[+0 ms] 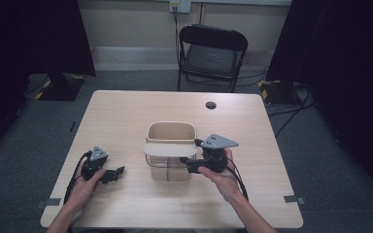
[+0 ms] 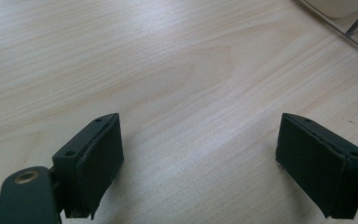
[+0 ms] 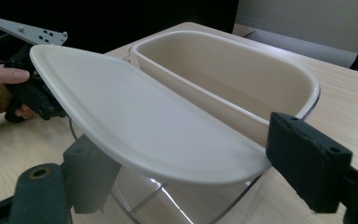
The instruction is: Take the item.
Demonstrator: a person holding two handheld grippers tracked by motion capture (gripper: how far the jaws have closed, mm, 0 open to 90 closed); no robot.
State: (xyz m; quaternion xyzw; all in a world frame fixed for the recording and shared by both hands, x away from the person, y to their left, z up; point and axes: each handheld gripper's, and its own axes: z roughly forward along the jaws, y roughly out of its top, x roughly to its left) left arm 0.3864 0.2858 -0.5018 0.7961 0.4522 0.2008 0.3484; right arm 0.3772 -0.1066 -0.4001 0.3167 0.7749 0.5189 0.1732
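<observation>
While my left gripper [image 1: 119, 172] rested on the tabletop [image 1: 126, 111] in the lower left of the high view, jaws spread wide with nothing between them, my right gripper [image 1: 184, 164] sat at the container [image 1: 171, 145] in the middle of the frame. That container was a clear bin with a cream inner tub [image 1: 171, 131] in its far half and a cream lid [image 1: 170, 149] lying flat over its near half. My right jaws stood fairly wide, one on each side of the lid's near corner; I could not tell whether the pads pressed on it.

As I judged it, the work on the lid was only partway through: the lid covered just half of the container, the tub stood open and empty, and the lid was yet to be either lifted clear or slid across. My left gripper had no part in it yet.

The right gripper view gave what the high view could not: the lid [image 3: 135, 126] as a shallow, rounded-edged plate running from upper left to lower right, its edge between my two jaws, the tub [image 3: 223, 79] bare inside, and the clear wall [image 3: 144, 200] below. It also caught my left hand [image 3: 0, 91] at the left edge. The left gripper view showed bare wood grain between the open jaws and a corner of the container [image 2: 349, 23] in the upper right. The high view alone showed a folding chair [image 1: 212, 56] beyond the tabletop.
</observation>
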